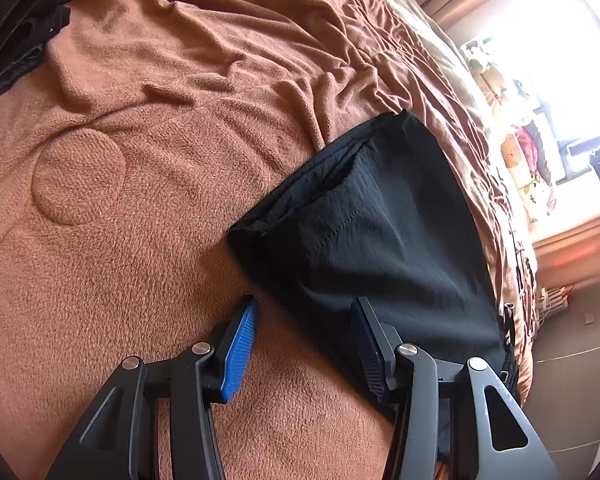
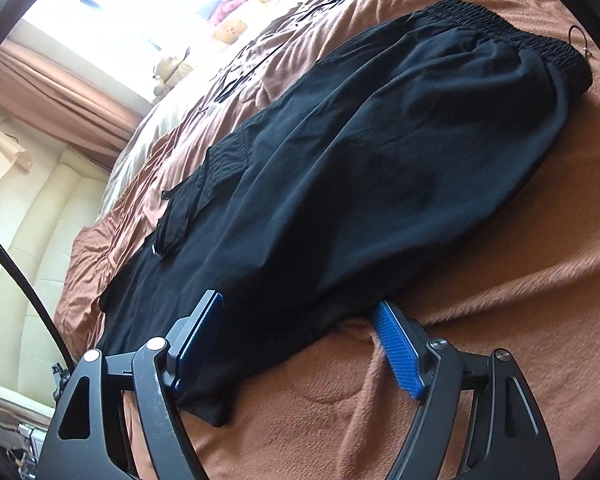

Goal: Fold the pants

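A: Surface?
B: Brown fleece blanket (image 2: 500,280) on bed, window (image 2: 112,12) behind. Black pants (image 2: 360,160) flat on it.
A: Grippers?
B: Left gripper (image 1: 304,312) and right gripper (image 2: 300,312) both spread apart, straddling pants edges.

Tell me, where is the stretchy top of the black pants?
In the right wrist view the stretchy waistband sits far off at the upper right, lying on the brown blanket, at the end of the black pants away from the tongs.

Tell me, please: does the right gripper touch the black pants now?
Cannot tell. In the right wrist view the open right gripper straddles the edge of the black pants, and one finger overlaps the cloth, but neither contact nor gap shows plainly.
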Motion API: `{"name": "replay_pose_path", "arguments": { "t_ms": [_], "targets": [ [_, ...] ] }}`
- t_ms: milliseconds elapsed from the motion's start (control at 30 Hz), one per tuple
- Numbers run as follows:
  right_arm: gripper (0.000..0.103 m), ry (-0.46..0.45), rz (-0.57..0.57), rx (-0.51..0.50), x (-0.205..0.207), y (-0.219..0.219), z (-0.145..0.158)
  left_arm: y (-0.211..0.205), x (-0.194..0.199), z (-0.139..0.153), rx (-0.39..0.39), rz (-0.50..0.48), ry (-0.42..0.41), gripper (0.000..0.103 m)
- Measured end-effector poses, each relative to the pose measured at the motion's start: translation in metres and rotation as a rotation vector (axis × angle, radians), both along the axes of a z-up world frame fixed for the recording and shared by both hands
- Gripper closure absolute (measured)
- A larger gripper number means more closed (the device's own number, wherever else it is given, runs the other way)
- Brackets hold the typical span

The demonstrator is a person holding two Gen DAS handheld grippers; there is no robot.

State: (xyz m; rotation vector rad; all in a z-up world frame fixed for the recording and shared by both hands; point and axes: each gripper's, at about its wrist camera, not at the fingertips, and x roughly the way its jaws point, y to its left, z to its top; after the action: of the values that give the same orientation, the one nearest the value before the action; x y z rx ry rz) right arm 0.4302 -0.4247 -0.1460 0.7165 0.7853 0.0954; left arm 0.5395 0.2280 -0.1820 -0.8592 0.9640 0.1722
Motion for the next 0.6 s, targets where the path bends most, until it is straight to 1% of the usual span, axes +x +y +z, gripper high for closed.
{"name": "replay_pose_path", "arguments": {
  "t_ms": [67,133,300,467,567,600],
  "targets": [
    [0.028,-0.001,0.017,0.009,0.001,0.006,-0.001,0.002,0.003,-0.001,0.009,-0.01,-0.018,0.053],
    [0.028,0.002,0.038,0.049,0.004,0.01,-0.004,0.005,0.006,-0.001,0.028,-0.028,-0.05,0.053],
    [0.028,0.009,0.079,0.117,0.009,0.025,-0.013,0.011,0.012,-0.004,0.021,-0.043,-0.099,0.053],
    [0.028,0.007,0.12,0.204,0.012,0.038,-0.024,0.007,0.01,-0.005,0.013,-0.053,-0.123,0.053],
    [0.028,0.005,0.133,0.221,0.021,0.052,-0.032,0.003,0.008,-0.006,0.004,-0.072,-0.138,0.053],
    [0.028,-0.002,0.138,0.216,0.025,0.056,-0.033,0.003,0.009,-0.005,0.015,-0.079,-0.138,0.057]
  ]
}}
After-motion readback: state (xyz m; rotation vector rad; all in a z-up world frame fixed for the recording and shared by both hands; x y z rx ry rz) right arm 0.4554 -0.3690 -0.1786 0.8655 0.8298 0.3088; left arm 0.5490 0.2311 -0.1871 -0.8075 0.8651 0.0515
